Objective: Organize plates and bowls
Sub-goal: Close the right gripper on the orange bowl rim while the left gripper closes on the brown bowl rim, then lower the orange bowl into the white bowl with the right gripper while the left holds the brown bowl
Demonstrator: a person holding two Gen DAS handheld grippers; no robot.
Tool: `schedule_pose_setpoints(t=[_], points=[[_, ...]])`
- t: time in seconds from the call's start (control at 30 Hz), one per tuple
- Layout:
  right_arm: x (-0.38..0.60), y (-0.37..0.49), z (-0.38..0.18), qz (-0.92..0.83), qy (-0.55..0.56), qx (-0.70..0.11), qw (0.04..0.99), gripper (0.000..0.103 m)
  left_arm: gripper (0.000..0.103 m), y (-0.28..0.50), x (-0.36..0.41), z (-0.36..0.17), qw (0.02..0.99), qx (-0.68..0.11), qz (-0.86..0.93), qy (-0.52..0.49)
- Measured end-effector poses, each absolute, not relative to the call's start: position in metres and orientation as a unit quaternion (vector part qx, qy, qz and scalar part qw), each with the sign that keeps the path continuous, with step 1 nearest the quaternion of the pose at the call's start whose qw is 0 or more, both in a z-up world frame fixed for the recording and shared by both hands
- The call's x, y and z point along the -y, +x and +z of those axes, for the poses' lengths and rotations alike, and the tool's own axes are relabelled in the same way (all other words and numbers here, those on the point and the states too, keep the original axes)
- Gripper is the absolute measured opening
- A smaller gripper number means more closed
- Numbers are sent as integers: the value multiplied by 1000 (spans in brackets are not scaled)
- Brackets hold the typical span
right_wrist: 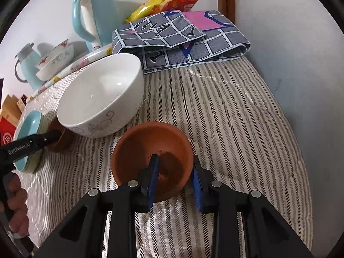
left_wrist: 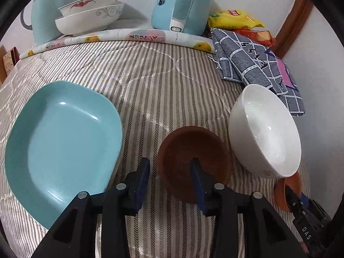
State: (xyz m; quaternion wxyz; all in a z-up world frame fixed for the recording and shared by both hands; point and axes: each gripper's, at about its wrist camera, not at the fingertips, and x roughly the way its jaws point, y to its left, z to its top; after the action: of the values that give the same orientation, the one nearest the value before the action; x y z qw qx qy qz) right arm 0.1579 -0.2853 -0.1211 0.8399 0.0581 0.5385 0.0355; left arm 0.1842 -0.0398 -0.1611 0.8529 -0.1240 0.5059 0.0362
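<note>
Striped quilted bedcover. Left gripper straddles the dark brown bowl's near rim, pads apart. Right gripper clamps the terracotta bowl's rim. Beyond: white bowl, teal plate loose; only two patterned bowls stacked, far back.

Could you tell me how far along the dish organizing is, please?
Looks done: patterned bowls nested at back. In hand: left hand-held gripper straddles the rim of the dark bowl, right hand-held gripper the terracotta bowl. Remaining: white bowl, blue plate unstacked.
</note>
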Motion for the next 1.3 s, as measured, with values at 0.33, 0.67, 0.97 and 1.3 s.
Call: schedule_pose_setpoints(t=[0.33,0.67,0.97,1.3], points=[[285,160,-123,40,63,-537,840,37,38,180,44,-164,848,-506,7,-155],[284,161,-121,36,59,-531,845,23,17,181,46,-165,852,-504,22,-140],[288,158,-109,35,66,-521,850,9,8,175,39,-156,858,-488,5,-158],[287,142,-91,24,74,-502,861,9,8,155,45,-146,863,-479,-28,-159]])
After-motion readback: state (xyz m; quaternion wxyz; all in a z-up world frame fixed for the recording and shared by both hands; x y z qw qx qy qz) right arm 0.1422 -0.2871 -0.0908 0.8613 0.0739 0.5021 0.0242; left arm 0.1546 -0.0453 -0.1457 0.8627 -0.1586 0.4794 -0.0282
